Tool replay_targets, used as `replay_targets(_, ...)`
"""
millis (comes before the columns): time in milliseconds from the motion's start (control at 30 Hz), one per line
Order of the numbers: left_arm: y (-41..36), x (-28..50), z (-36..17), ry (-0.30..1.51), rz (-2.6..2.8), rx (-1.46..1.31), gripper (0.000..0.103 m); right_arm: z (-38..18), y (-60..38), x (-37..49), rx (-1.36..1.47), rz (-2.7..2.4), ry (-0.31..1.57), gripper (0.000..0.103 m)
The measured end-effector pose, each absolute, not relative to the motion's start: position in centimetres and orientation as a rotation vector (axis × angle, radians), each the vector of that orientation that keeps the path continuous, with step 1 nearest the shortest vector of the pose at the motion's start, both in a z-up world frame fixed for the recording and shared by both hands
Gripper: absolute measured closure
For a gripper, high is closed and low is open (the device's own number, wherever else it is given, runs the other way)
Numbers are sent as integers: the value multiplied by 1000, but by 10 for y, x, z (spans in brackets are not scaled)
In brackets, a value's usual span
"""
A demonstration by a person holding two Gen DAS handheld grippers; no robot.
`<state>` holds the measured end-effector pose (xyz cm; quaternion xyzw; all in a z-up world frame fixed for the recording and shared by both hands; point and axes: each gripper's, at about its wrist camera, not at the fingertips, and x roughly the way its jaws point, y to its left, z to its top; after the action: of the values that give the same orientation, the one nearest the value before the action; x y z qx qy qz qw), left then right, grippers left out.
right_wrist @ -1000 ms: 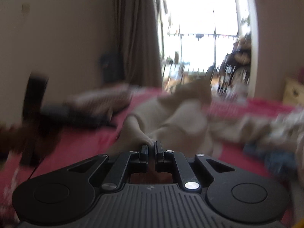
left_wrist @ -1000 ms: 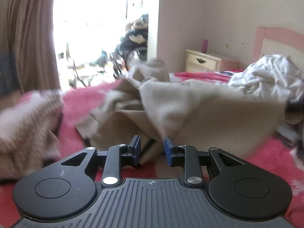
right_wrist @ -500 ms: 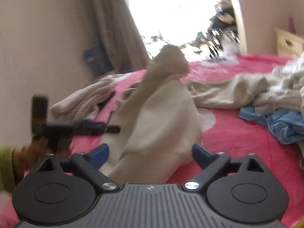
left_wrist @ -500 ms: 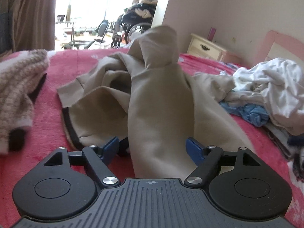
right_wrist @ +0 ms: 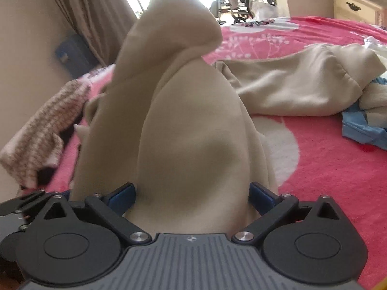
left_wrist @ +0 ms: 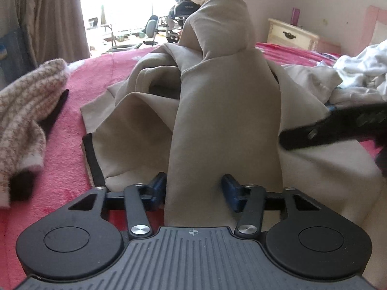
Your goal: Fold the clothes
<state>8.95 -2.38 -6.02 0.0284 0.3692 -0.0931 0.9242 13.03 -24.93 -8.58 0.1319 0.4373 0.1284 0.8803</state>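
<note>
A beige sweatshirt [left_wrist: 225, 111] lies heaped on the pink bedspread [left_wrist: 65, 157], with a tall fold standing up in the middle. My left gripper [left_wrist: 193, 187] is low at the near end of that fold. Its jaws are closing with the cloth between them, and no firm pinch shows. In the right wrist view the same beige fold [right_wrist: 193, 133] fills the gap of my right gripper [right_wrist: 192, 194]. Those jaws stand wide and are closing slightly, pads at the cloth's sides. One of the right gripper's fingers [left_wrist: 326, 128] shows blurred at the right in the left wrist view.
A brown-and-white checked garment [left_wrist: 21, 111] lies to the left. White clothes [left_wrist: 362, 72] are piled at the right, with a blue garment [right_wrist: 362, 125] beside more beige cloth [right_wrist: 290, 89]. A cream nightstand [left_wrist: 292, 35] stands beyond the bed, and curtains hang at the back left.
Both grippers came down closer to the beige fold. The right gripper went from shut to wide open around it. The left gripper opened wide, then narrowed on the cloth.
</note>
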Motion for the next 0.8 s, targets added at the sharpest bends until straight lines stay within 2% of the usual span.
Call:
replay_targets(33,-24,88,-61,755,-187,62,64,-87,-248,130,278,263,911,15)
replay_targets(67,-24,87,-61,752,-182,65,66,-87,-248,128,278,259,910,32)
replay_targets(100,-24,86,-61,748,-177,66,69,-85,-249,125,274,249,908,42)
replay_targets(133,-24,84,-60,745,-174,62,72,-82,-250,122,276,242,903,47)
replay_targets(200,-24,82,-56,740,-172,43,76,-78,-257,115,295,234,894,68)
replay_targets(300,-21,76,-48,728,-184,5,80,-72,-266,109,339,237,881,84)
replay_targets(400,-23,67,-36,710,-214,-21,83,-62,-269,96,364,269,865,89)
replay_targets(600,-17,34,-8,675,-306,-69,85,-43,-265,60,414,391,855,90)
replay_targets(633,-15,26,-3,664,-332,-72,95,-41,-264,53,433,415,858,90)
replay_targets(667,-13,17,3,655,-366,-75,98,-39,-264,45,453,439,861,90)
replay_targets(800,-10,-19,21,630,-490,-56,98,-30,-259,14,497,530,862,90)
